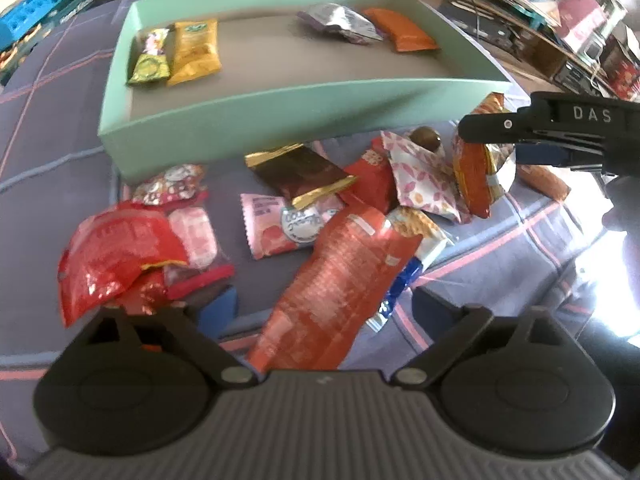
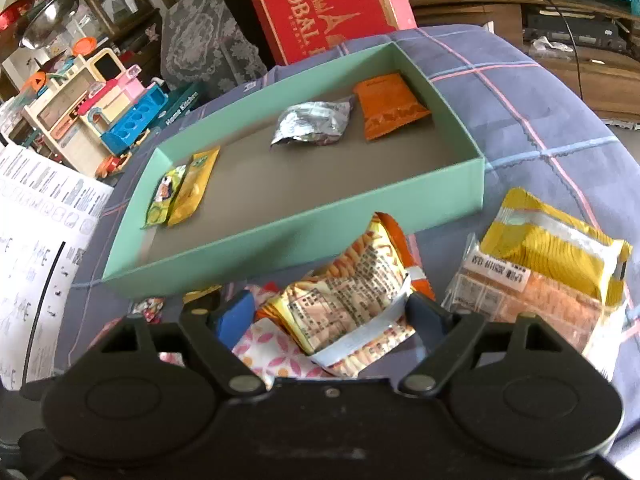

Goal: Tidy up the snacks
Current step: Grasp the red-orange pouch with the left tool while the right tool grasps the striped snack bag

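Note:
A teal tray point(image 1: 248, 128) point(image 2: 304, 240) on a plaid cloth holds a green packet, a yellow packet point(image 1: 196, 52) point(image 2: 192, 192), a silver packet point(image 1: 340, 24) point(image 2: 312, 124) and an orange packet point(image 1: 404, 32) point(image 2: 388, 104). Several loose snacks lie in front of it. My left gripper point(image 1: 324, 304) is open above a long red packet point(image 1: 340, 276). My right gripper point(image 2: 332, 312) is shut on an orange-and-yellow snack packet point(image 2: 352, 292), seen hanging from it in the left wrist view point(image 1: 480, 172) just in front of the tray's right corner.
A crumpled red bag point(image 1: 108, 256), pink packets point(image 1: 276, 228) and a brown-gold packet point(image 1: 304, 172) lie near my left gripper. A yellow packet point(image 2: 552, 248) lies on a clear packet right of my right gripper. A red box point(image 2: 320, 4) and toys point(image 2: 100, 108) stand beyond the tray.

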Tool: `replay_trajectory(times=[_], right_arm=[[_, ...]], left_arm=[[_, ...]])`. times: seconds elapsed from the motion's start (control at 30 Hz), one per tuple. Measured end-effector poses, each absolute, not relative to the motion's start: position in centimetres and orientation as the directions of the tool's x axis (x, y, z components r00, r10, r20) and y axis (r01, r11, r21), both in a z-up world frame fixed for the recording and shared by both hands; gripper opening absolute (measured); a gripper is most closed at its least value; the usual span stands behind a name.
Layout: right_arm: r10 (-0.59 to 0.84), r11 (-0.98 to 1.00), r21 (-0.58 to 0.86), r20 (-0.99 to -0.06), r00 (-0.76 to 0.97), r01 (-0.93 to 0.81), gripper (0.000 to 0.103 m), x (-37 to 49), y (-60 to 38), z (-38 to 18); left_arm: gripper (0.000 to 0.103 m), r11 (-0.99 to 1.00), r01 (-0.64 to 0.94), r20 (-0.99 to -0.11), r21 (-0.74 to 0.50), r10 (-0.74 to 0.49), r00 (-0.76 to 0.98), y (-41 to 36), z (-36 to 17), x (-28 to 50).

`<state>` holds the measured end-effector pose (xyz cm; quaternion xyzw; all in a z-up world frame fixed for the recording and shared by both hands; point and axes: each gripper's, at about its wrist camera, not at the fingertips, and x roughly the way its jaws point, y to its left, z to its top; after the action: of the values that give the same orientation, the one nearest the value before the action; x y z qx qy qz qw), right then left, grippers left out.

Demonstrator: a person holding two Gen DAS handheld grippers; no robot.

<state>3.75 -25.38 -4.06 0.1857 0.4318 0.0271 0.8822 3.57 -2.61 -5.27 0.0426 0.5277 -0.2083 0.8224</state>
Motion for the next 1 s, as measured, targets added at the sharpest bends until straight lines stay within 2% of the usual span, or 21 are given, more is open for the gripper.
replay_trajectory(times=[0.07,0.13,0.17,0.2,0.33,0.43,0.53,0.6,0.67,1.0], right_arm=[[0.213,0.929,0.353,-0.752,0.623,0.109,0.082,3.4,-25.2,-4.0],[0.218,0.928,0.357,-0.752,0.622,0.107,0.082,3.1,-25.2,-3.9],[0.22,0.927,0.359,-0.752,0.621,0.106,0.082,3.0,-25.2,-3.8],[0.221,0.927,0.36,-0.752,0.621,0.106,0.082,2.9,-25.3,-3.8],[0.223,0.927,0.36,-0.753,0.62,0.104,0.082,2.5,-25.3,-3.7],[0.224,0.928,0.359,-0.755,0.616,0.102,0.082,2.3,-25.2,-3.9],[0.222,0.931,0.352,-0.755,0.617,0.095,0.082,2.2,-24.9,-3.9],[0.226,0.931,0.354,-0.753,0.618,0.091,0.08,2.1,-24.9,-3.9],[0.23,0.93,0.358,-0.751,0.619,0.089,0.078,2.0,-24.9,-3.8],[0.256,0.922,0.381,-0.727,0.638,0.064,0.069,0.9,-25.3,-3.0]], left_arm=[[0.084,0.908,0.397,-0.882,-0.136,-0.294,0.368,-2.8,-5.3,3.7],[0.068,0.903,0.406,-0.882,-0.14,-0.3,0.364,-2.9,-5.3,3.9],[0.05,0.898,0.414,-0.883,-0.147,-0.308,0.355,-2.9,-5.4,3.9],[0.043,0.893,0.423,-0.882,-0.151,-0.315,0.351,-2.9,-5.3,3.7],[0.039,0.882,0.45,-0.881,-0.137,-0.316,0.351,-3.0,-5.2,3.0],[0.044,0.896,0.421,-0.888,-0.143,-0.304,0.345,-2.7,-5.5,3.1],[0.044,0.893,0.431,-0.888,-0.127,-0.296,0.353,-2.9,-5.6,3.1],[0.038,0.891,0.439,-0.885,-0.113,-0.291,0.364,-3.1,-5.5,2.9],[0.036,0.892,0.441,-0.882,-0.098,-0.283,0.376,-3.2,-5.3,2.6],[0.035,0.906,0.414,-0.848,-0.089,-0.287,0.447,-2.2,-2.6,2.0]])
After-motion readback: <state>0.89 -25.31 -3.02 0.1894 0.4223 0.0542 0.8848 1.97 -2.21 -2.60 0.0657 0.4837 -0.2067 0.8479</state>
